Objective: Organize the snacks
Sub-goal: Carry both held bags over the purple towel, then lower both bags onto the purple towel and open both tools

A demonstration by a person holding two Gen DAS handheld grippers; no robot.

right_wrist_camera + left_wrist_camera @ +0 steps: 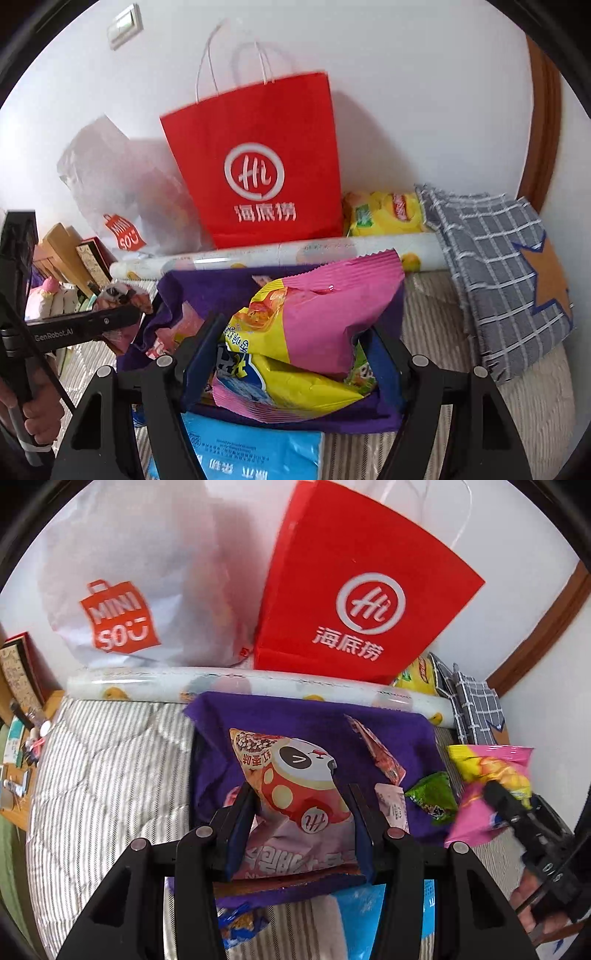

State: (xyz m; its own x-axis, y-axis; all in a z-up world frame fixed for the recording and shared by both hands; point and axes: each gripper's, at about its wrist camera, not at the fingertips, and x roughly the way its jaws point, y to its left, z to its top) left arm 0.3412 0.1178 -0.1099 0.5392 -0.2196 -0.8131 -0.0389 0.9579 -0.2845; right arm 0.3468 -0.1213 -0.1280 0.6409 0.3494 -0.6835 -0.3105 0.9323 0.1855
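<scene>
Nearest, left wrist view: left gripper (301, 805) pinches a pink snack bag with a panda print (291, 786), one pad on each side of the bag's lower half, the bag puckered between them. Bag hangs over a purple cloth (325, 716) spread on the striped bedding (107, 760).

Right wrist view: right gripper (295, 345) clamps a pink-and-yellow snack bag (317, 314); both pads press its crumpled sides. Jaws stand fairly wide because the bag is bulky. Same bag shows at the right edge of the left view, held above the cloth's right border.

Below both grippers: a blue tissue pack (255, 450) on the bedding, touching the cloth's near edge.

On the cloth, beyond the panda bag: a small green triangular packet (432, 797), a pale pink sachet (393, 805), a long red-and-clear wrapper (376, 753). A blue crinkled wrapper (240, 923) lies on the bedding at the near edge.

Behind the cloth: a printed roll (236, 683) lying crosswise. Right of it, a grey checked cloth (495, 273) with an orange star patch, and a yellow tea pack (384, 214) beside it.

Farthest, against the white wall: red paper bag (258, 158) upright, with a white Miniso plastic bag (125, 579) beside it, touching.

Person's hand (40, 410) grips the left gripper's handle at the right view's left edge.
</scene>
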